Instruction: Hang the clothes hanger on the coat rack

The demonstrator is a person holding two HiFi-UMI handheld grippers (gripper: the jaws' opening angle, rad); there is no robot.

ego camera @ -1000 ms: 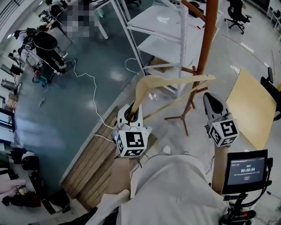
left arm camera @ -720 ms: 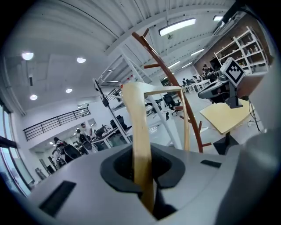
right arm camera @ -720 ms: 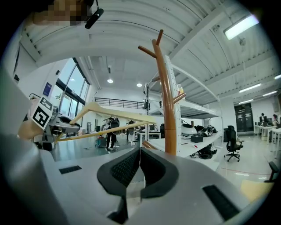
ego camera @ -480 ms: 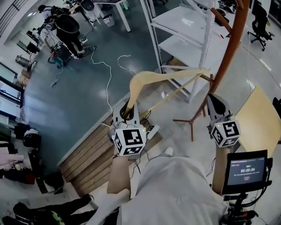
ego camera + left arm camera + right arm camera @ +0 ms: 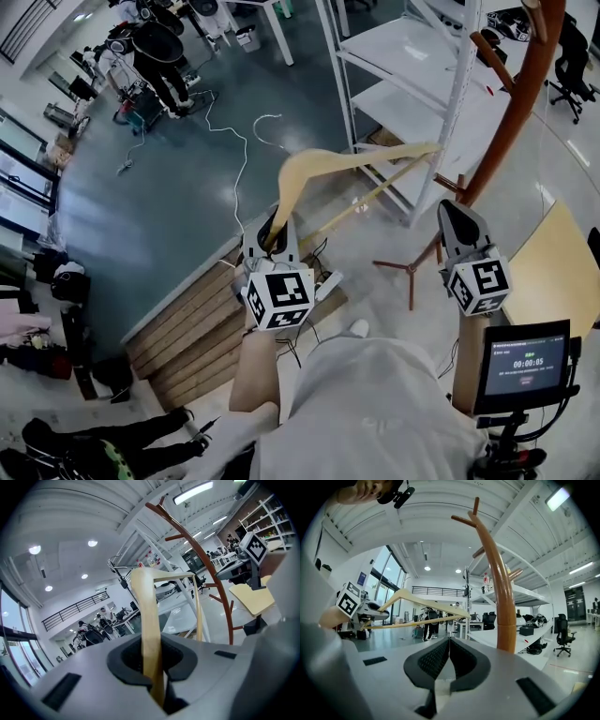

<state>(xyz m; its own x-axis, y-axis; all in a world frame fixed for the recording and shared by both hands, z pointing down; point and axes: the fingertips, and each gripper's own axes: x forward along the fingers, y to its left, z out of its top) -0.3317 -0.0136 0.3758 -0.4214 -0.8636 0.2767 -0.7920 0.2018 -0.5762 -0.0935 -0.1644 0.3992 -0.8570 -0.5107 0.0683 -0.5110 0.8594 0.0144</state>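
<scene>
A pale wooden clothes hanger (image 5: 361, 159) sticks up and to the right from my left gripper (image 5: 273, 234), which is shut on one end of its arm. In the left gripper view the hanger arm (image 5: 149, 634) runs up between the pads. The brown coat rack (image 5: 521, 98) rises at the upper right, its feet (image 5: 410, 269) on the floor between the grippers. The hanger's far end is just left of the pole, not on any peg. My right gripper (image 5: 457, 223) is shut and holds nothing; its view shows the coat rack (image 5: 499, 588) close ahead and the hanger (image 5: 423, 603) to the left.
White metal shelving (image 5: 412, 56) stands right behind the coat rack. A wooden slat platform (image 5: 187, 328) lies at the lower left and a pale board (image 5: 553, 253) at the right. Cables (image 5: 234, 150) trail over the floor. People work at the far left (image 5: 159, 47).
Both grippers have moved forward and slightly up with the hanger still held in the left one. The head view has swung, so the coat rack pole now stands further right.
</scene>
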